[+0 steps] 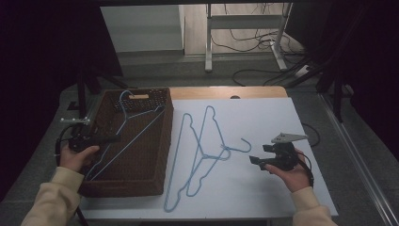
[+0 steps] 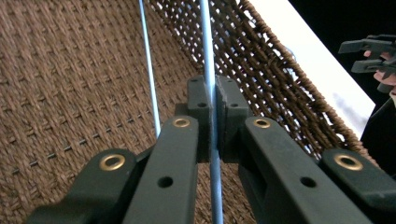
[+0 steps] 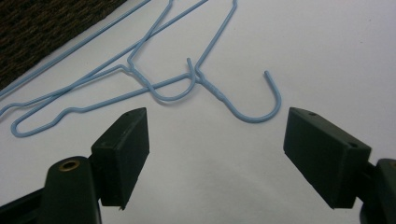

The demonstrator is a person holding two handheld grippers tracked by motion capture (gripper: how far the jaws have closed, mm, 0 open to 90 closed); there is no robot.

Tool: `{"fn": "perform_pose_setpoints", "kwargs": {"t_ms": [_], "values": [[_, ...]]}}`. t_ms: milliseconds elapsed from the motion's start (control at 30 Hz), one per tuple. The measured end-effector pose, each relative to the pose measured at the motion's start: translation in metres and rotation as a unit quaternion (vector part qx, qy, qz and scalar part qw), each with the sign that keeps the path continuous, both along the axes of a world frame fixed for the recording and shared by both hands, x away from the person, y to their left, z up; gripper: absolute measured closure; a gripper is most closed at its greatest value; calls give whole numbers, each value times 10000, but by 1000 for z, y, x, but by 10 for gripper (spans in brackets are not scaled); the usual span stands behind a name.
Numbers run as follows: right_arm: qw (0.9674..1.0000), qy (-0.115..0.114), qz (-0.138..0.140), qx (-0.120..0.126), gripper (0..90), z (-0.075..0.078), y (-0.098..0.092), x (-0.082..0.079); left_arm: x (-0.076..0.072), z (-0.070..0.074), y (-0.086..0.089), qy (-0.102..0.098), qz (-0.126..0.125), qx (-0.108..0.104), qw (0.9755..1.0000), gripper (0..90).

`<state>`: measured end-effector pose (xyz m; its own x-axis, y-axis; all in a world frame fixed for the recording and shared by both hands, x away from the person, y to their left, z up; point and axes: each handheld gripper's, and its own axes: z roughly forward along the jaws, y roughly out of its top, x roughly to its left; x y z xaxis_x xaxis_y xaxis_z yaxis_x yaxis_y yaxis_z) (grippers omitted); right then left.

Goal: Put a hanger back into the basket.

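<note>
Clamping a blue hanger by its wire with the left gripper, inside the wicker basket at the table's left. Lying crossed on the white top just right of the basket, two more hangers, hooks pointing right. Hovering near those hooks, right gripper gaping wide, holding nothing.

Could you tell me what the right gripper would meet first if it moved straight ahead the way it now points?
Probably the hook of the nearer blue hanger lying on the white table; the right gripper stands open toward it.
</note>
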<state>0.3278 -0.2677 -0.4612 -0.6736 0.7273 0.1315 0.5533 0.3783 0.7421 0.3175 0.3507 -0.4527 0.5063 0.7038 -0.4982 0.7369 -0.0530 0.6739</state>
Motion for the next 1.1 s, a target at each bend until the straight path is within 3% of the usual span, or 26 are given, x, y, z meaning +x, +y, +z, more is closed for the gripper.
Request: {"fn": "perform_pose_setpoints", "kwargs": {"t_ms": [300,400,533,667,833,900,1000,1033,1100], "values": [[10000,34,48,5,227,-1,2,1,7,-7,-1,215,-6,74,9997,861],[10000,34,39,-7,227,-1,3,0,9,-10,0,367,76,213,9991,860],[10000,28,52,9,226,-1,3,-1,10,-12,4,431,198,206,9987,856],[10000,24,66,6,226,-1,3,-1,13,-13,0,540,242,486,9971,854],[9999,5,76,102,226,2,2,-1,15,-15,-2,709,603,772,9927,798],[9999,-1,91,96,226,3,3,-2,15,-14,-5,626,714,973,9907,753],[9999,9,96,91,226,2,3,-2,13,-9,-6,452,1094,1317,9842,577],[9999,9,97,90,226,2,4,-2,12,-8,-5,431,1180,1325,9832,497],[9999,-8,109,84,226,3,4,-2,9,-3,-2,337,1311,1320,9820,418]]}}
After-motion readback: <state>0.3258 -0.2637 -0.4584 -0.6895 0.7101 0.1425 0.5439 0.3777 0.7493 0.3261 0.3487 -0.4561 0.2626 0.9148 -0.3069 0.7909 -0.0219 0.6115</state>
